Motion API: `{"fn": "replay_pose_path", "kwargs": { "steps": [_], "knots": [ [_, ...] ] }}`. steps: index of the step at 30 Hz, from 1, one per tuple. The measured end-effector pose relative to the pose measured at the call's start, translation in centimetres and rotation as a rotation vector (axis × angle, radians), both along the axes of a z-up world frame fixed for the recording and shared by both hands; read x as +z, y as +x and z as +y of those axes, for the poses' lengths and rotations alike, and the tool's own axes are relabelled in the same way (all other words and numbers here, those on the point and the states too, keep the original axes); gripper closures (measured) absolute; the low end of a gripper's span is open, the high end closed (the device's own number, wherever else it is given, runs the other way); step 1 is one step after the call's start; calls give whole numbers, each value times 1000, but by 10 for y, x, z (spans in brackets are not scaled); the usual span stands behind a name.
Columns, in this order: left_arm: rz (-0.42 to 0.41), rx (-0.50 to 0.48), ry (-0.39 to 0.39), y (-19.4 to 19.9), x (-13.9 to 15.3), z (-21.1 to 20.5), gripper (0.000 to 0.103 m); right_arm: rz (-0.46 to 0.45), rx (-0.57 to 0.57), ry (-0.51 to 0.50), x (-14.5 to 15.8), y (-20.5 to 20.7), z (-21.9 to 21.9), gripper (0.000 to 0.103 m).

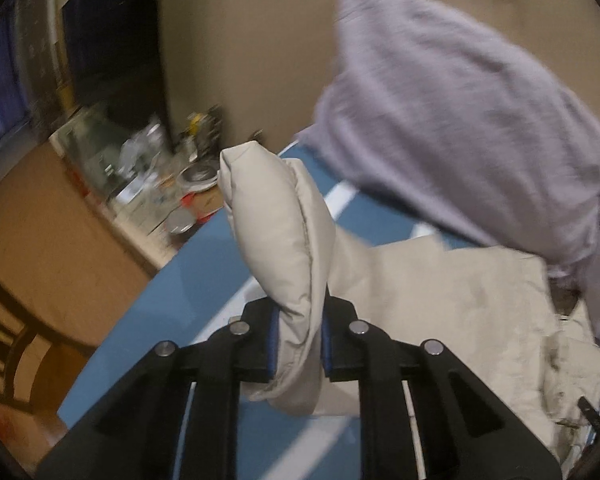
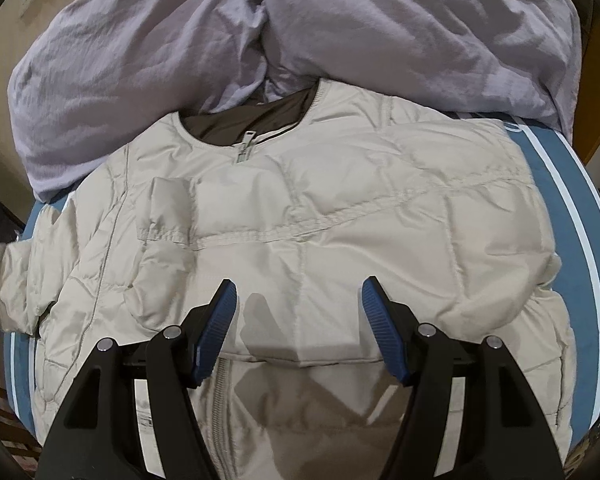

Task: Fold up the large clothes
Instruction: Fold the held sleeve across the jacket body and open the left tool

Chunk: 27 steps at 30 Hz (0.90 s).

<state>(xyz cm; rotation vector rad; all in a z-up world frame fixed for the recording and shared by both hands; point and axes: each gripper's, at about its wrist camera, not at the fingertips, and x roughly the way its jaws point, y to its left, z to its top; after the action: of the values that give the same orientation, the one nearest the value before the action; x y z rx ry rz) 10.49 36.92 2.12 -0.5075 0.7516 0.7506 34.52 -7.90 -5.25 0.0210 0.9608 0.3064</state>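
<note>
I could read no text, label, brand, number or sign in either view. The clutter on the side shelf (image 1: 156, 176) was too blurred for any print to be made out.

Far side blocked: lilac bedding (image 2: 300, 28) heaped against jacket (image 2: 300, 220) collar. I see bare blue mattress (image 2: 556, 184) strips along both sides. Beyond left edge, cluttered shelf (image 1: 152, 176), blurred, probably close.
</note>
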Motion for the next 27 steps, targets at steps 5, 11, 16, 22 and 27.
{"fn": "replay_pose_path", "kwargs": {
  "steps": [5,11,16,22,27],
  "knots": [
    [-75,-127,17,40,41,-47,87,-5,-18,21,2,1,-18,36],
    [-124,-268,21,88,70,-107,87,-7,-43,38,5,3,-41,36],
    [-141,-364,18,116,81,-149,87,-7,-74,51,3,6,-63,36],
    [-167,-459,-14,144,87,-193,87,-10,-84,61,0,6,-80,36],
    [-151,-530,-51,167,78,-230,87,-20,-76,66,-1,5,-92,36]
  ]
}}
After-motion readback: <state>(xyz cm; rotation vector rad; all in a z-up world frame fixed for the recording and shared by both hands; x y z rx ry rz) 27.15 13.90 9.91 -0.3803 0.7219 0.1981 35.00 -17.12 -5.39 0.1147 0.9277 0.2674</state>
